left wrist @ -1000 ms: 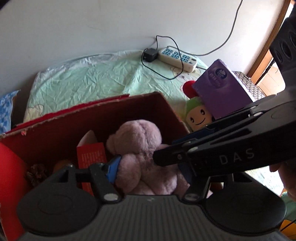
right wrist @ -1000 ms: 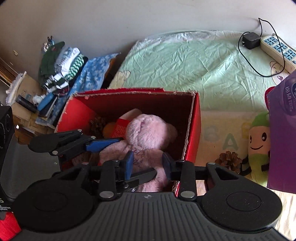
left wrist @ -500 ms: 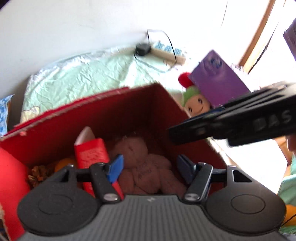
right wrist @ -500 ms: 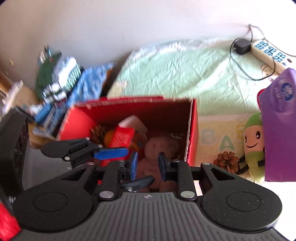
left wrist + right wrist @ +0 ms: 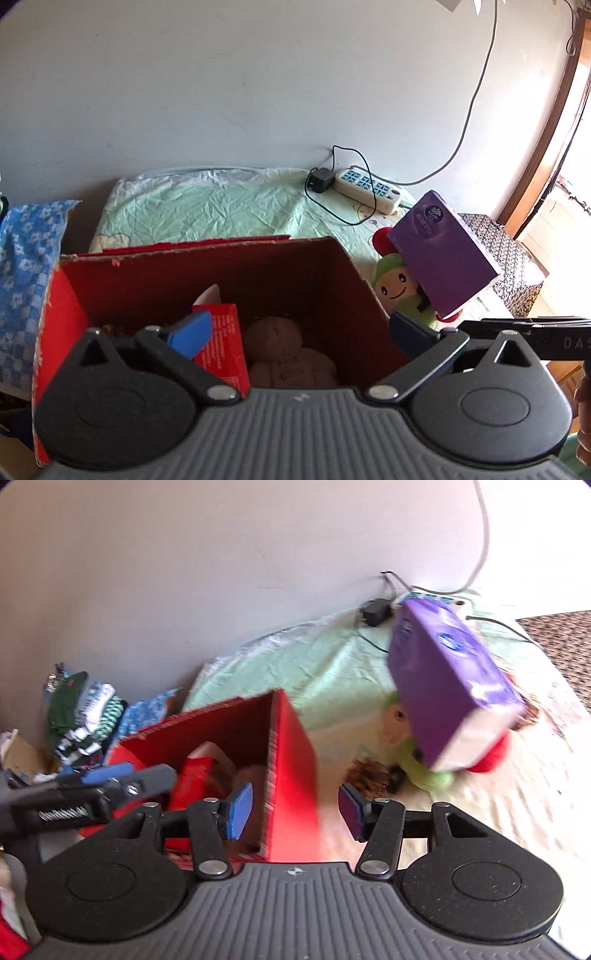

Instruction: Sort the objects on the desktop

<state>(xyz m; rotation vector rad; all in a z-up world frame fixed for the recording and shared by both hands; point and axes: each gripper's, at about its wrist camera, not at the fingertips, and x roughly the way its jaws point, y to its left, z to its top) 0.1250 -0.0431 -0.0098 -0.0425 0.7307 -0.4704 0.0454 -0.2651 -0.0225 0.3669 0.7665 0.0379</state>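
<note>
The pink plush bear (image 5: 288, 350) I was lowering now lies inside the red box (image 5: 207, 254), and both hand-held grippers, left (image 5: 299, 332) and right (image 5: 295, 808), have lifted away with jaws spread, released and empty. Next I judge the purple box (image 5: 447, 686), to the right beside the box, needs sorting.

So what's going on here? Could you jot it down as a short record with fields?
container: red cardboard box, open top
inside box: pink plush bear, red carton
outside box: purple box leaning over a green smiling doll, pinecone
left gripper: fingers open, empty, above the box
right gripper: fingers open, empty, straddling the box's wall
</note>
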